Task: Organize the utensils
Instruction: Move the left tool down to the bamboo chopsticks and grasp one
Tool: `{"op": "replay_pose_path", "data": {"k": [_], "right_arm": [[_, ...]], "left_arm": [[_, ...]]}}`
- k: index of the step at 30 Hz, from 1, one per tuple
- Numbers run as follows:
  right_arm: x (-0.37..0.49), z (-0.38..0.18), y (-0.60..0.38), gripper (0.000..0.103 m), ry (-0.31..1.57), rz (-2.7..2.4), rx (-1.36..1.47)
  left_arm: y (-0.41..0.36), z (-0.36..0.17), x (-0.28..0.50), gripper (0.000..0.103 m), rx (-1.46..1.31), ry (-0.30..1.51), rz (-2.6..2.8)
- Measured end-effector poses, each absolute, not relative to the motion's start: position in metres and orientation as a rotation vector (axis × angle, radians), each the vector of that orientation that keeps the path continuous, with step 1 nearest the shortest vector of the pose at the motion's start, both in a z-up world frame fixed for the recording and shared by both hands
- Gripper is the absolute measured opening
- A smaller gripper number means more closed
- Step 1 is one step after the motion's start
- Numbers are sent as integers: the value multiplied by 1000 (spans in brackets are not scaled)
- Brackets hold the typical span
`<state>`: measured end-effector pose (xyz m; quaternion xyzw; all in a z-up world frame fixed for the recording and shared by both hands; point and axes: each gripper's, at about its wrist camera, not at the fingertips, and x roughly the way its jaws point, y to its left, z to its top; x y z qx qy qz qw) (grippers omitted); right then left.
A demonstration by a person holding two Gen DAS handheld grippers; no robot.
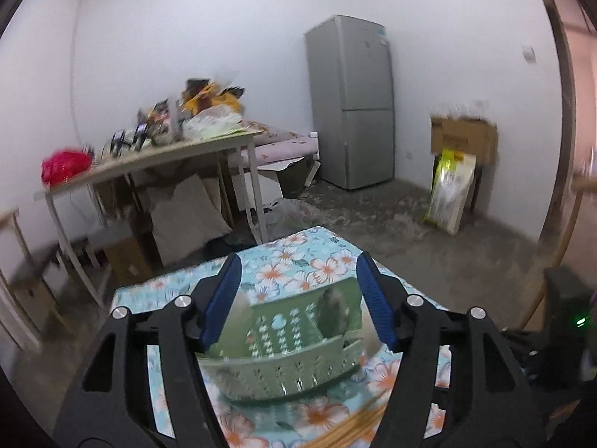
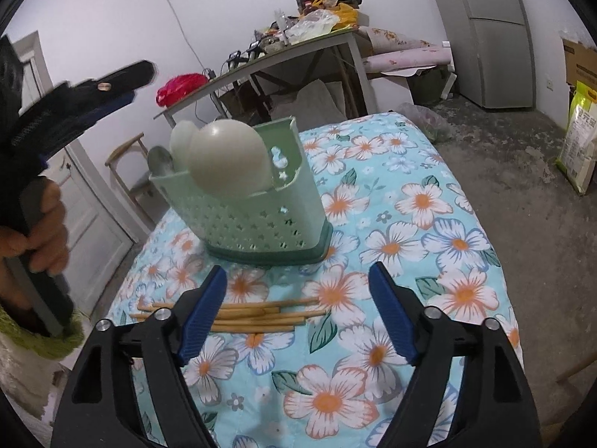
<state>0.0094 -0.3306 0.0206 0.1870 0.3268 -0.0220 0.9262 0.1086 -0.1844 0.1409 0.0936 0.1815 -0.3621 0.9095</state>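
A bundle of bamboo chopsticks (image 2: 238, 313) lies flat on the flower-print tablecloth (image 2: 429, 224), close to the table's near edge and toward its left corner as the right wrist camera sees it, the sticks' long axis running side to side across that view, roughly parallel to the near edge. The right gripper (image 2: 298, 310) hangs directly over them, angled downward, its blue pads (image 2: 203, 313) spread wide with nothing between them; the left pad sits in front of the bundle's middle, so most of the sticks lie slightly left of the gap's centre. Beyond the chopsticks, nearer the table's middle, stands the green perforated utensil caddy (image 2: 261, 216), upright, already holding pale spoons (image 2: 227, 156) whose bowls rise above its rim. The left gripper (image 1: 298, 302), held in a person's hand (image 2: 44, 231) off the table's left edge, faces the caddy from the near side, its fingers also apart and empty; the left wrist view is blurred, and only the tips of the chopsticks show at its lower edge. The right hand looks the nearer one, and since its opening lies along the sticks, it would probably need a roll of the wrist to close across them.
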Motion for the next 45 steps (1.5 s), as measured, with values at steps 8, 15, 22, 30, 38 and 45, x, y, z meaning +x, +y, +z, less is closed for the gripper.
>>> {"op": "replay_pose_path", "data": {"k": [8,15,22,30,38,45], "right_arm": [[15,-11,-302,90,828,-96,325],[19,-49,-277,93,974,-171,221],[13,-56,-268,97,957,-188,150],[2,-58,-269,97,906,-158,156],[-13,-60,-277,97,846,-110,195],[-9,-59,-278,97,885,-74,171]], "left_arm": [[-114,94,116,67,88,557,-620],[-74,40,115,67,13,746,-537],[-63,32,121,67,-21,797,-524],[-69,18,115,67,8,832,-533],[-89,-7,94,67,151,849,-599],[-119,-29,60,56,445,759,-666]]}}
